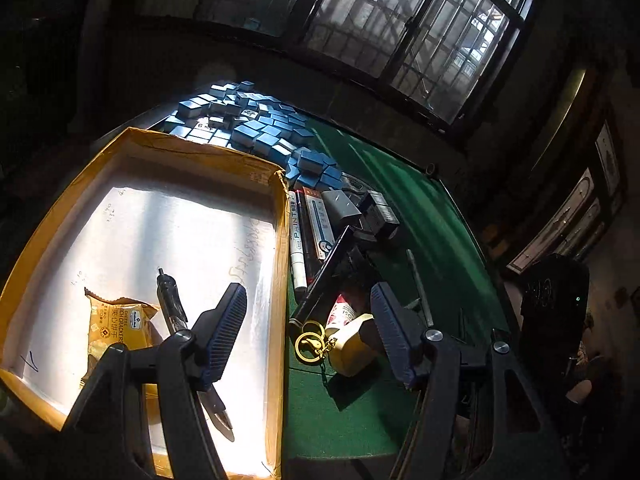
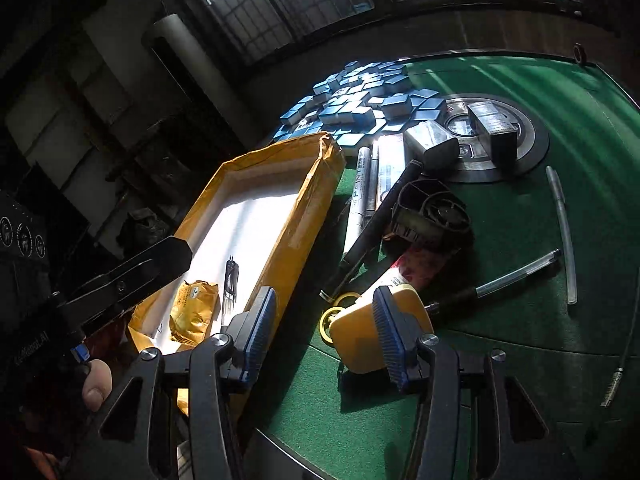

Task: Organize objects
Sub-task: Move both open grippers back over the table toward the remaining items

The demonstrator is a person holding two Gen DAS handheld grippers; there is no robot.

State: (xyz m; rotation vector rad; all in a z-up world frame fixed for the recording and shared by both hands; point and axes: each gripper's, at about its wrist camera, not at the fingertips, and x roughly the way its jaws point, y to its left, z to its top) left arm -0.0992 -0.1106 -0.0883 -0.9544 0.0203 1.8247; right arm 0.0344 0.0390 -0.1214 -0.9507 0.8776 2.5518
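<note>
A yellow cardboard box with a white floor lies on the green table. Inside it are a yellow cracker packet and a black pen. My left gripper is open, straddling the box's right wall, nothing between its fingers. My right gripper is open too, over the table edge beside the box. A yellow case with a key ring lies just behind its right finger, not gripped.
Right of the box lie a white paint marker, a black marker, a red tube, a clear pen and a black fan part. Blue tiles are heaped behind. A thumb shows at left.
</note>
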